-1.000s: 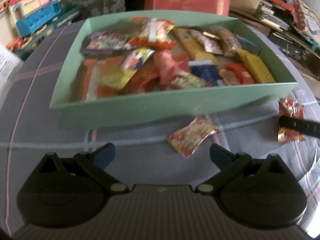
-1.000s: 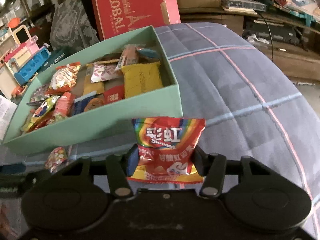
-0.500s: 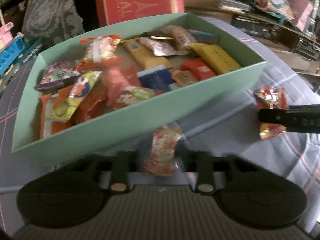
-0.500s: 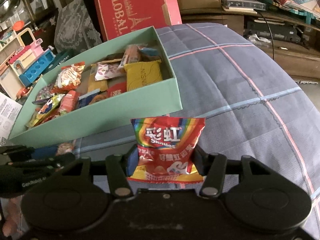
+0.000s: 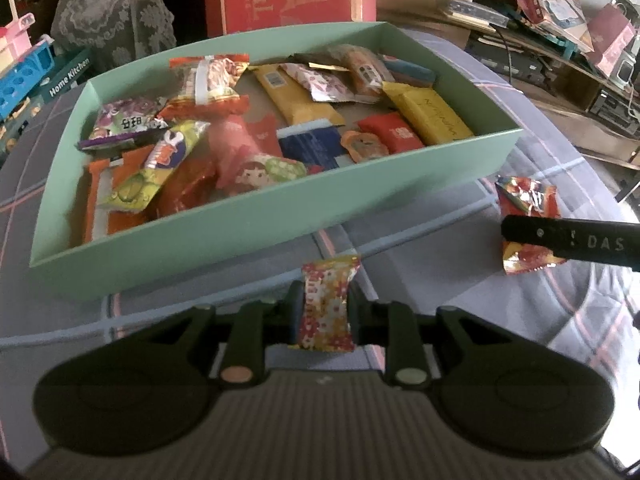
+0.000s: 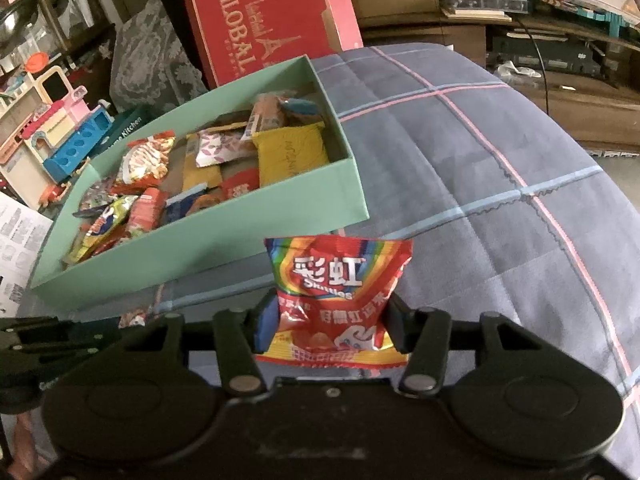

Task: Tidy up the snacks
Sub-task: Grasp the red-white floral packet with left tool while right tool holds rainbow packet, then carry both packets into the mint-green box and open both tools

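Note:
A mint-green box (image 5: 256,220) (image 6: 200,256) full of several snack packets sits on the grey plaid cloth. My left gripper (image 5: 324,308) is shut on a small red-and-yellow candy packet (image 5: 326,304), held upright just in front of the box's near wall. My right gripper (image 6: 328,320) is shut on a red Skittles bag (image 6: 336,292), held upright near the box's right front corner. In the left wrist view the right gripper's finger (image 5: 568,240) shows with the Skittles bag (image 5: 528,200) at the right.
A red "GLOBAL" carton (image 6: 272,20) stands behind the box. Toy sets and a "Home Kitchen" box (image 5: 64,76) lie at the left. Cluttered shelves (image 6: 540,0) are at the back right. The plaid cloth (image 6: 500,160) stretches to the right of the box.
My left gripper closed on the candy packet that lay on the cloth and lifted it upright. My right gripper has kept hold of the Skittles bag and barely moved.

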The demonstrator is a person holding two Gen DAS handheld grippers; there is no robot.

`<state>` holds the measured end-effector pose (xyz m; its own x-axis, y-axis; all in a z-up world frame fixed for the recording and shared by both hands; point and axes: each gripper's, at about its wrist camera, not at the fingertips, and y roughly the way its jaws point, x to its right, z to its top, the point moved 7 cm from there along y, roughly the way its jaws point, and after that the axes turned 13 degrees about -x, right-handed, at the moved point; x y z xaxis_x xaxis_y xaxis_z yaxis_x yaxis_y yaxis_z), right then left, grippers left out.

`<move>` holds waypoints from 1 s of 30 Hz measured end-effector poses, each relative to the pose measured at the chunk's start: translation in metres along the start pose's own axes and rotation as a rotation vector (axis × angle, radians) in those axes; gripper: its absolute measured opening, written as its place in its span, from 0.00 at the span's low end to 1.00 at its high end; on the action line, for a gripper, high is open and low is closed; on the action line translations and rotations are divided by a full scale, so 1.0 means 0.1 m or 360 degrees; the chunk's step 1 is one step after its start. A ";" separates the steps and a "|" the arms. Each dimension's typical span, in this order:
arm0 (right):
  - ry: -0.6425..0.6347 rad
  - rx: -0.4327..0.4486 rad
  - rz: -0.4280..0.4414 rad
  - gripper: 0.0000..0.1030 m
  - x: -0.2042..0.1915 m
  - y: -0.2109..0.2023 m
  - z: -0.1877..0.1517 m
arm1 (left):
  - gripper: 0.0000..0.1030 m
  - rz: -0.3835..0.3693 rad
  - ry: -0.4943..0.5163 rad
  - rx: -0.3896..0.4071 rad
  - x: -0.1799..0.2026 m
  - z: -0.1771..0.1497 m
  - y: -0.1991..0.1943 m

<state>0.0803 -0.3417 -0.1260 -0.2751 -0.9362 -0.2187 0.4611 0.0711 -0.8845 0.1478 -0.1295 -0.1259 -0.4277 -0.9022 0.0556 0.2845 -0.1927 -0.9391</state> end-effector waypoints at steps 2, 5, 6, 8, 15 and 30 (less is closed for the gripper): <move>0.0003 0.0012 0.0003 0.51 -0.01 -0.05 0.01 | 0.21 -0.0030 -0.0012 -0.0003 0.00 0.00 -0.07; 0.0020 0.0039 0.0015 0.51 -0.01 -0.16 0.05 | 0.21 -0.0084 -0.0037 0.0016 0.00 0.03 -0.21; 0.0028 0.0049 0.0026 0.51 -0.01 -0.20 0.08 | 0.21 -0.0094 -0.0042 0.0028 0.00 0.05 -0.25; 0.0038 0.0063 0.0045 0.51 -0.03 -0.27 0.13 | 0.21 -0.0107 -0.0050 0.0058 -0.01 0.10 -0.35; -0.0024 0.0089 0.0164 0.51 -0.28 -0.43 0.44 | 0.21 -0.0092 -0.0093 0.0154 -0.21 0.41 -0.61; -0.0139 -0.0019 0.0328 0.51 -0.99 -0.06 1.24 | 0.22 0.0066 -0.0049 0.0201 -0.64 1.38 -0.39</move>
<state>0.2099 -0.2918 -0.0480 -0.1017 -0.9277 -0.3592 0.4897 0.2676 -0.8298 0.2826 -0.1170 -0.0465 -0.3875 -0.9214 0.0299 0.4078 -0.2004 -0.8908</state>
